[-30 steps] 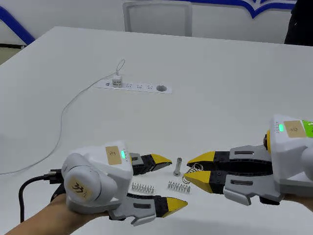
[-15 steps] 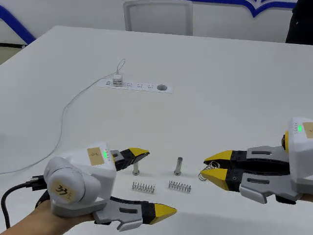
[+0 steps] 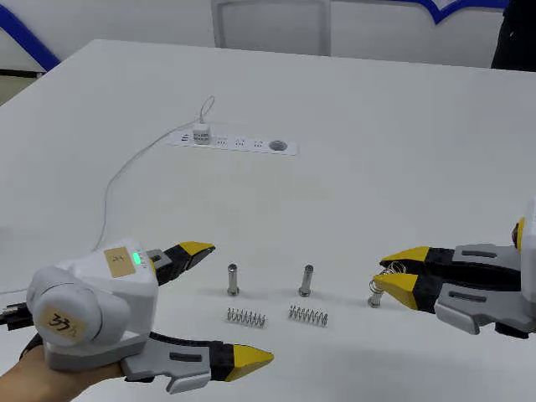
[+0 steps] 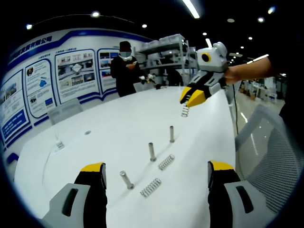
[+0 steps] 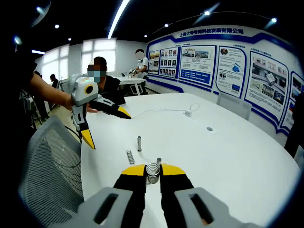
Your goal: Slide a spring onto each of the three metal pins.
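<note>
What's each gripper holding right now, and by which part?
The right gripper is shut on a small silver coil spring, pinched at its upper end by the jaws, the rest hanging free. The left gripper is open and holds nothing.

White table (image 3: 377,126): two pins (image 3: 233,279) upright, two springs (image 3: 245,317) flat, between both jaw pairs; third pin (image 3: 375,295) at right jaw tips; power strip (image 3: 232,144) beyond.
</note>
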